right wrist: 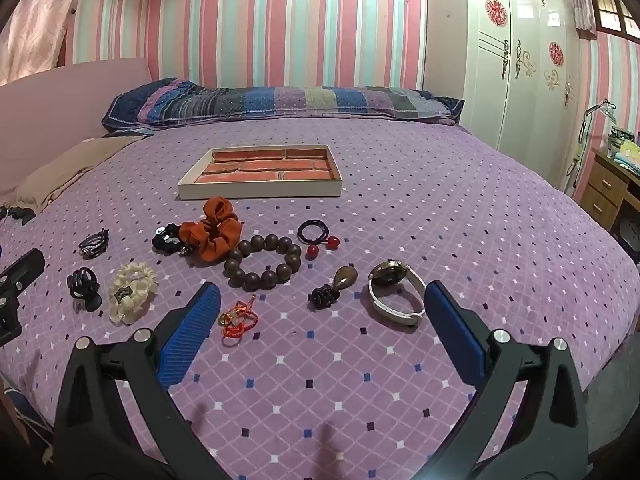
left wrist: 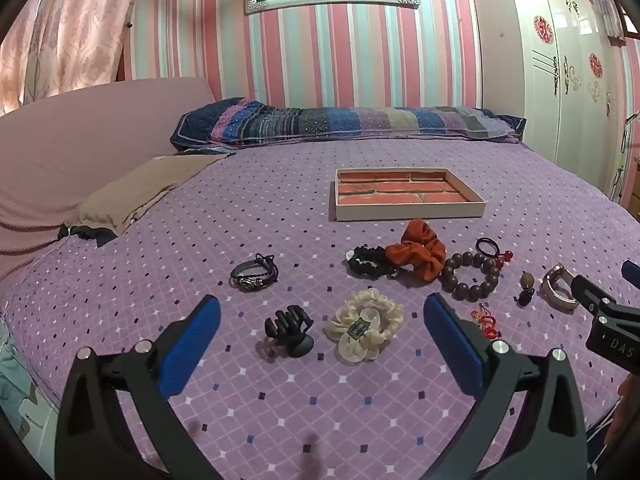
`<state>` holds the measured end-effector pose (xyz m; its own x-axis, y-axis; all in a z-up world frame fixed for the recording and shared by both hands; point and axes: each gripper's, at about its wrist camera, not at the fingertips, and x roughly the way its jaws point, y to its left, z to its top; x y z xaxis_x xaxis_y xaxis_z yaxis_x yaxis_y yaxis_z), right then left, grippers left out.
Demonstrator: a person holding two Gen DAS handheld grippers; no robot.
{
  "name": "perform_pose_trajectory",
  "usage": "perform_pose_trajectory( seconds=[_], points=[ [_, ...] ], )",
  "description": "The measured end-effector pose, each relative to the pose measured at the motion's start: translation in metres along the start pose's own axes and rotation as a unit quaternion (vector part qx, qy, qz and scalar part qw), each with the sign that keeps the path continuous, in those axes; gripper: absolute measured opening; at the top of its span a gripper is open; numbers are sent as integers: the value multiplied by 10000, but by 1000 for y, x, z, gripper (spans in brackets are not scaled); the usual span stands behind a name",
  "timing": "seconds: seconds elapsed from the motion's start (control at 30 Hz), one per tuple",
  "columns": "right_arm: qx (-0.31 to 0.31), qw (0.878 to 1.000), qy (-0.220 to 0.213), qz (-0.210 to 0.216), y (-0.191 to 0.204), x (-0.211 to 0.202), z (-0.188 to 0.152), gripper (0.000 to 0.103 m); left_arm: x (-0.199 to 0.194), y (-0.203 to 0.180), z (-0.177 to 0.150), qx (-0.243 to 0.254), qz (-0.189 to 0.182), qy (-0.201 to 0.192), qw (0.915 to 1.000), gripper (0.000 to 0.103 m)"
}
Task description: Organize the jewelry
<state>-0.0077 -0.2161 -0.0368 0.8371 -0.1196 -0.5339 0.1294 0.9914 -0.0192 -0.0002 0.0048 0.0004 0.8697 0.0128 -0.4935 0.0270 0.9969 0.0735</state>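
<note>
Grippers hovering, left gripper [left wrist: 322, 330] and right gripper [right wrist: 322, 320] both gaping wide, empty; watch [right wrist: 396, 294] perhaps slipping from pads, missing tray [right wrist: 260, 190].

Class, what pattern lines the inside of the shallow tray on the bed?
A red brick-wall pattern lines the tray, clearest in the right wrist view.

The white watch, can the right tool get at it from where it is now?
Probably yes. The right tool is open and the white watch lies on the bedspread just inside its right finger, with nothing on top of it. The nearest neighbour, a brown pendant, lies apart.
</note>
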Motion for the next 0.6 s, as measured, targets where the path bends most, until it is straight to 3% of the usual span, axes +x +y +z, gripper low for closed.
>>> perform_pose_trajectory(
  seconds=[0.6],
  points=[
    [-2, 10000, -9, -10, 1, -1, 0, 99, -2, 1, 1, 51, 19, 2, 10000, 99]
  ],
)
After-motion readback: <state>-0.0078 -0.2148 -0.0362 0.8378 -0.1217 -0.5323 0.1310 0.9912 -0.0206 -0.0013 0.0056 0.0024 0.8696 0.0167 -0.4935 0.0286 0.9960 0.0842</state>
